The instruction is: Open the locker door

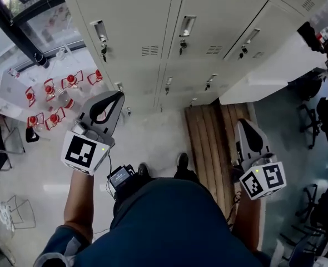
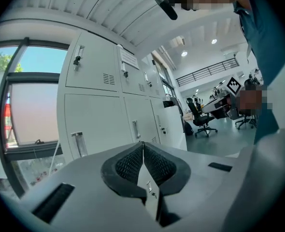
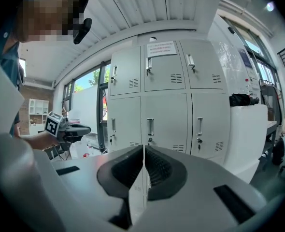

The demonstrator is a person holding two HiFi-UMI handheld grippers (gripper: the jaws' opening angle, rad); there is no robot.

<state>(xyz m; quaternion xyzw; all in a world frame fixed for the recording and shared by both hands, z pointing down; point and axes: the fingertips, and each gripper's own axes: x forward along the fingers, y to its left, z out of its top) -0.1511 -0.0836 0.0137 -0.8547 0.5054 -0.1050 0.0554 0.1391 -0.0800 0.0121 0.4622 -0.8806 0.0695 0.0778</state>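
Observation:
A bank of pale grey lockers (image 1: 169, 32) stands ahead in two rows, every door closed, each with a recessed metal handle (image 1: 187, 25) and a key lock below it. My left gripper (image 1: 118, 98) is held out in front of the lockers, shut with nothing between its pads, and touches no door. In the left gripper view the left gripper (image 2: 142, 148) points at the lockers (image 2: 92, 86) from the side. My right gripper (image 1: 243, 124) hangs lower on the right, also shut and empty. In the right gripper view the right gripper (image 3: 144, 151) faces the lockers' (image 3: 169, 100) middle column squarely.
A wooden slatted board (image 1: 214, 129) lies on the floor before the right lockers. A white counter (image 1: 275, 65) adjoins them on the right, with black chairs (image 1: 319, 115) beyond. Racks of red-capped bottles (image 1: 53, 96) stand on the left by a window (image 2: 31, 110).

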